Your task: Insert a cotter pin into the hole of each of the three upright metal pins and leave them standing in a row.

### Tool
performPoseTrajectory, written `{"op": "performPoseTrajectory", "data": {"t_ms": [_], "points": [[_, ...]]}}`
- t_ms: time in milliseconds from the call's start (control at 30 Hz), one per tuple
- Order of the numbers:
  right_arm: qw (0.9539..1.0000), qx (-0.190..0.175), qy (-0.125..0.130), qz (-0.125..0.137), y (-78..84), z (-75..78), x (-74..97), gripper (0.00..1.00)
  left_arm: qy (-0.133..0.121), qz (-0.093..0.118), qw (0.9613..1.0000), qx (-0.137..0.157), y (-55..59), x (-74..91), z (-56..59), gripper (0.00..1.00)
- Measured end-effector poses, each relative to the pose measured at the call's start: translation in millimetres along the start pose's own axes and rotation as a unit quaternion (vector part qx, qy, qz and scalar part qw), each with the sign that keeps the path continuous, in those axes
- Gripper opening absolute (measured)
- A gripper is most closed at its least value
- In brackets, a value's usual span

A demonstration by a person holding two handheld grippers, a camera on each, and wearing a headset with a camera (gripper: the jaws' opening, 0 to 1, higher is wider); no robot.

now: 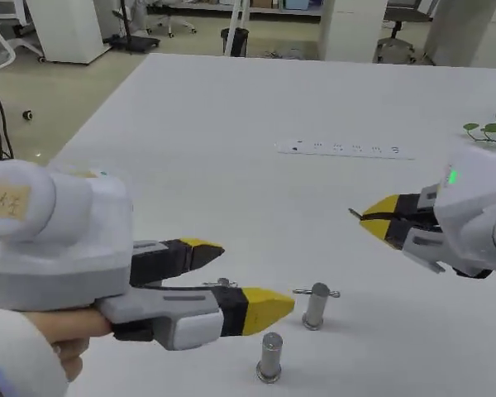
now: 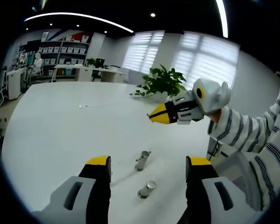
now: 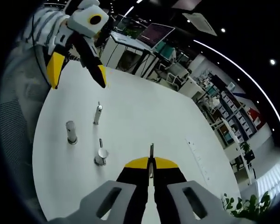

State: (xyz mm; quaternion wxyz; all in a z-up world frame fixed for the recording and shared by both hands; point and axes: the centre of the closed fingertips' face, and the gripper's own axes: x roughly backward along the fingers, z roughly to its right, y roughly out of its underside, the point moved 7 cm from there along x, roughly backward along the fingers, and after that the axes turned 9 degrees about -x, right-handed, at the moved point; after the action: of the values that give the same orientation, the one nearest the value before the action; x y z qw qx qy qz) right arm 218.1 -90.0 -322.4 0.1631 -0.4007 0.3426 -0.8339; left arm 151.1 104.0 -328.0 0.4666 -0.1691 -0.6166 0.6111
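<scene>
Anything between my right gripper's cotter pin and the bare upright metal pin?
Nearly: the silver upright pin already fitted with a cotter pin stands close to the straight line from the right gripper to the bare silver pin. The open left gripper hovers beside it.

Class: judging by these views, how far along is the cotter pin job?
Done, it seems: the right pin and the left pin each carry a cotter pin. In hand: the right gripper is shut on a third cotter pin; the left gripper is open. Left: the bare pin needs it, and the three stand in a triangle, not a row.
</scene>
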Motion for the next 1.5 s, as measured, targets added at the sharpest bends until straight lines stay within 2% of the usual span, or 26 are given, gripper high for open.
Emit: {"op": "performPoseTrajectory", "data": {"t_ms": [133,167,233,300,367,500,700,767,800,833,933,1067,1200,1300,1500], "points": [[0.9998,0.008,0.005,0.016,-8.7,-10.7,5.9,0.00,0.016,0.012,0.9998,0.009,-9.6,-6.0,1.8,0.59],[0.9997,0.012,0.006,0.019,-11.5,-14.6,7.8,0.00,0.022,0.023,0.9991,0.028,-13.5,-8.1,2.7,0.57],[0.9995,0.021,0.008,0.025,-16.3,-20.5,10.5,0.00,0.031,0.037,0.9979,0.043,-19.1,-10.4,2.8,0.54],[0.9988,0.024,0.027,0.033,-21.0,-22.7,13.2,0.00,0.032,0.046,0.9974,0.044,-23.8,-12.4,2.3,0.52],[0.9987,0.023,0.026,0.037,-23.8,-26.0,15.0,0.00,0.039,0.047,0.9972,0.043,-26.8,-14.3,3.1,0.51],[0.9979,0.030,0.029,0.049,-31.2,-32.7,20.1,0.00,0.057,0.044,0.9956,0.060,-32.5,-19.5,3.7,0.48],[0.9964,0.052,0.029,0.061,-43.5,-42.9,26.2,0.00,0.082,0.050,0.9915,0.088,-40.0,-26.1,5.7,0.31],[0.9961,0.060,0.024,0.060,-45.3,-46.2,26.2,0.00,0.085,0.052,0.9894,0.106,-41.2,-28.1,6.3,0.28],[0.9963,0.055,0.020,0.062,-45.7,-47.0,25.8,0.00,0.084,0.056,0.9871,0.125,-42.1,-29.5,5.8,0.26],[0.9963,0.049,0.018,0.068,-46.6,-48.6,25.5,0.00,0.085,0.055,0.9861,0.131,-42.1,-30.2,5.6,0.24],[0.9963,0.051,0.022,0.066,-46.4,-51.4,25.1,0.00,0.089,0.048,0.9859,0.133,-40.0,-32.5,5.6,0.18],[0.9962,0.053,0.017,0.067,-46.6,-56.1,27.0,0.00,0.097,0.043,0.9828,0.151,-37.7,-34.8,7.7,0.13],[0.9959,0.062,0.017,0.064,-47.3,-59.4,29.3,0.00,0.099,0.028,0.9802,0.169,-33.4,-37.9,9.9,0.06],[0.9956,0.069,0.017,0.061,-47.7,-61.4,31.0,0.00,0.100,0.030,0.9780,0.181,-32.4,-39.2,11.2,0.01],[0.9952,0.077,0.017,0.057,-47.9,-63.2,32.8,0.00,0.105,0.026,0.9763,0.188,-32.1,-40.9,13.9,0.00]]}}
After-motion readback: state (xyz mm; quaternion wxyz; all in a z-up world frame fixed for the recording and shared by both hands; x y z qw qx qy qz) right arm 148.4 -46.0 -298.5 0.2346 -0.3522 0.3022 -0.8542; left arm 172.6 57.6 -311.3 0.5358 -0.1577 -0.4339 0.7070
